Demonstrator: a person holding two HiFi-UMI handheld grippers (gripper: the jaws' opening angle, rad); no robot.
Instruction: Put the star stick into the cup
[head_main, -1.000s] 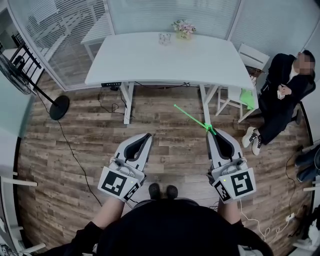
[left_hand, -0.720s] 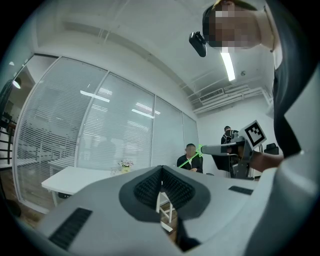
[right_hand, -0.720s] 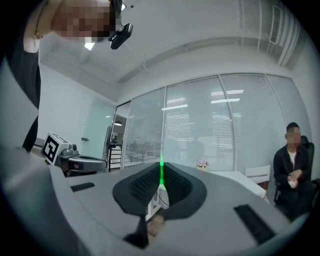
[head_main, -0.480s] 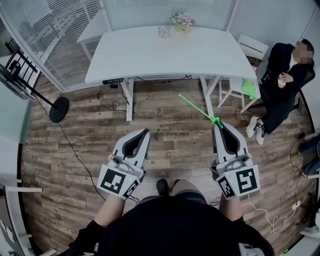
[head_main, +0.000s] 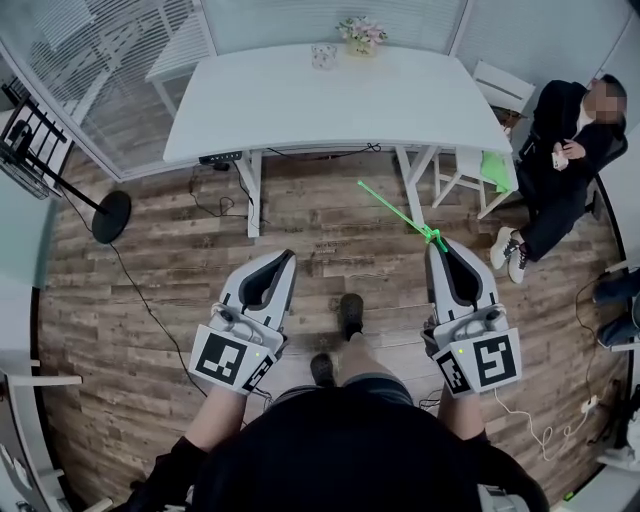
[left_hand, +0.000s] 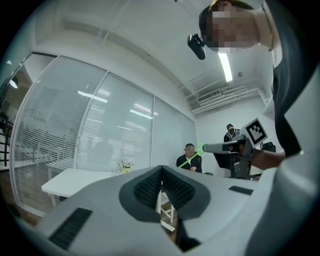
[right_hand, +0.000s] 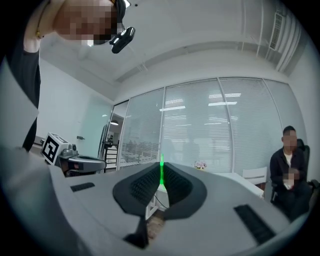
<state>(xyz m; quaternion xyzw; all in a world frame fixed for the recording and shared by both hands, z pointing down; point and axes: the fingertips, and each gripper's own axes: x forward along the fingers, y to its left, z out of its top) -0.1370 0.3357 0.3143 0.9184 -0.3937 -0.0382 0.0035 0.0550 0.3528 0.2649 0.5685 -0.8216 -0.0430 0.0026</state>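
A wood-plank floor (head_main: 130, 300) is being stood on, with a white table (head_main: 330, 100) lying ahead. The star stick (head_main: 392, 208) is being clamped at its near end by the jaws of the right gripper (head_main: 437, 242) and is slanting ahead and leftward from them. The left gripper (head_main: 289, 256) is being held level alongside, jaws pressed together on nothing. The cup (head_main: 323, 55) is being left well beyond both jaws, at the table's far edge.

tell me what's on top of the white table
On the white table, at its far edge, stand a small clear cup and beside it a pot of flowers. Whether the cup holds anything is too small to tell.
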